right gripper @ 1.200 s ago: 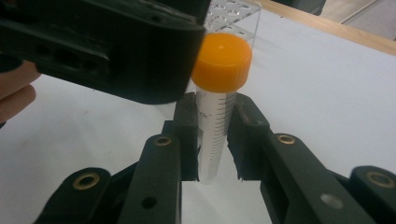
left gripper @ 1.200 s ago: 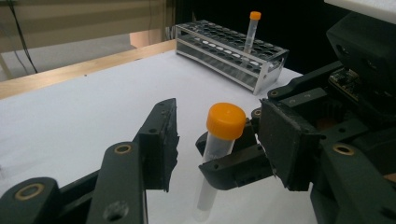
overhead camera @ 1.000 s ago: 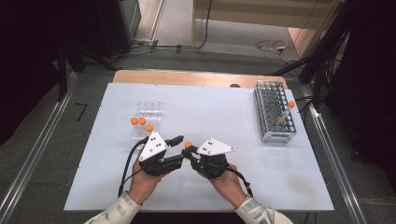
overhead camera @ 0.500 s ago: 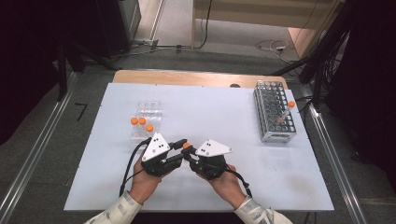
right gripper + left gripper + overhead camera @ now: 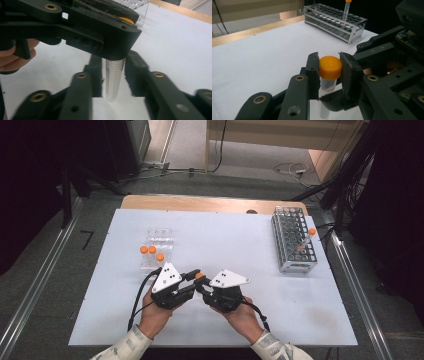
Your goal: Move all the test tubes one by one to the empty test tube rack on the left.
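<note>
White tabletop fills the middle of the high view, a metal tube rack (image 5: 293, 240) at right holding one orange-capped tube (image 5: 306, 240). Low centre, the left gripper (image 5: 329, 72) clamps the orange cap of a clear graduated plastic tube (image 5: 114, 80), its long axis upright, cap up. The right gripper (image 5: 113, 75) brackets the body, jaws apart, possibly just touching. Racking it seemingly remains; three capped tubes (image 5: 151, 252) wait by a clear holder (image 5: 159, 240).

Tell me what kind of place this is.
Probably a lab-style test bench: a metal tube rack and orange-capped sample tubes on a white table, with cables across the floor behind.
</note>
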`<state>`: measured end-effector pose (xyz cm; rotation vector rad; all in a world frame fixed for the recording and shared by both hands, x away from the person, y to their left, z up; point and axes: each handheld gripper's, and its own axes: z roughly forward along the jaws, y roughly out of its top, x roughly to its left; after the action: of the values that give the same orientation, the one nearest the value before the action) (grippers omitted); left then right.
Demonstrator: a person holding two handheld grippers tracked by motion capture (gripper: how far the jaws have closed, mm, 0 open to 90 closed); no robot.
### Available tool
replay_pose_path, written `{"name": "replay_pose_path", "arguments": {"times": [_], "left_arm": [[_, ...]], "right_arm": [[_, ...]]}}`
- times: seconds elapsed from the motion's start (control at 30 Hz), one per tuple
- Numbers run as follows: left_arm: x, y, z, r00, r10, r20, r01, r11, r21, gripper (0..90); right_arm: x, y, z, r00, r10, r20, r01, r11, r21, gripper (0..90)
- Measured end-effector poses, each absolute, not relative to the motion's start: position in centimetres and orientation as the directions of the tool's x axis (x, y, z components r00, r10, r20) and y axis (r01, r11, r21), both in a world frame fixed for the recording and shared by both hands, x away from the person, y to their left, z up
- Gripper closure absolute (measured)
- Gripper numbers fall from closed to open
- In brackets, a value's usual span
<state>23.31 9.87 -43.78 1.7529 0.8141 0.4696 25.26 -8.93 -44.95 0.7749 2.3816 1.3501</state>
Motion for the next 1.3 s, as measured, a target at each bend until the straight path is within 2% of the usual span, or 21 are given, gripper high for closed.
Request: {"name": "replay_pose_path", "arguments": {"times": [0.1,0.2,0.33,0.5,0.83,1.3], "left_arm": [[23.3,10.0,-43.7,0.682,0.727,-0.084,0.295,-0.167,0.941,70.5],[23.3,10.2,-43.6,0.681,0.727,-0.087,0.294,-0.162,0.942,70.5],[23.3,10.4,-43.6,0.680,0.728,-0.089,0.292,-0.158,0.943,70.5],[23.2,10.6,-43.4,0.676,0.731,-0.094,0.294,-0.151,0.944,70.5],[23.1,11.5,-42.9,0.665,0.739,-0.104,0.289,-0.127,0.949,70.5],[23.1,13.5,-41.6,0.641,0.755,-0.136,0.287,-0.071,0.955,70.5]], "right_arm": [[25.3,-9.0,-44.9,-0.813,0.581,0.013,0.307,0.410,0.859,59.9],[25.3,-9.3,-44.8,-0.816,0.578,0.020,0.309,0.406,0.860,48.6],[25.6,-9.8,-44.5,-0.806,0.591,0.026,0.315,0.392,0.864,39.4],[25.9,-10.4,-44.4,-0.793,0.608,0.030,0.325,0.381,0.865,34.3],[26.2,-11.1,-44.4,-0.780,0.625,0.034,0.340,0.377,0.862,30.5],[26.5,-11.7,-44.8,-0.765,0.643,0.031,0.352,0.377,0.857,29.9]]}}
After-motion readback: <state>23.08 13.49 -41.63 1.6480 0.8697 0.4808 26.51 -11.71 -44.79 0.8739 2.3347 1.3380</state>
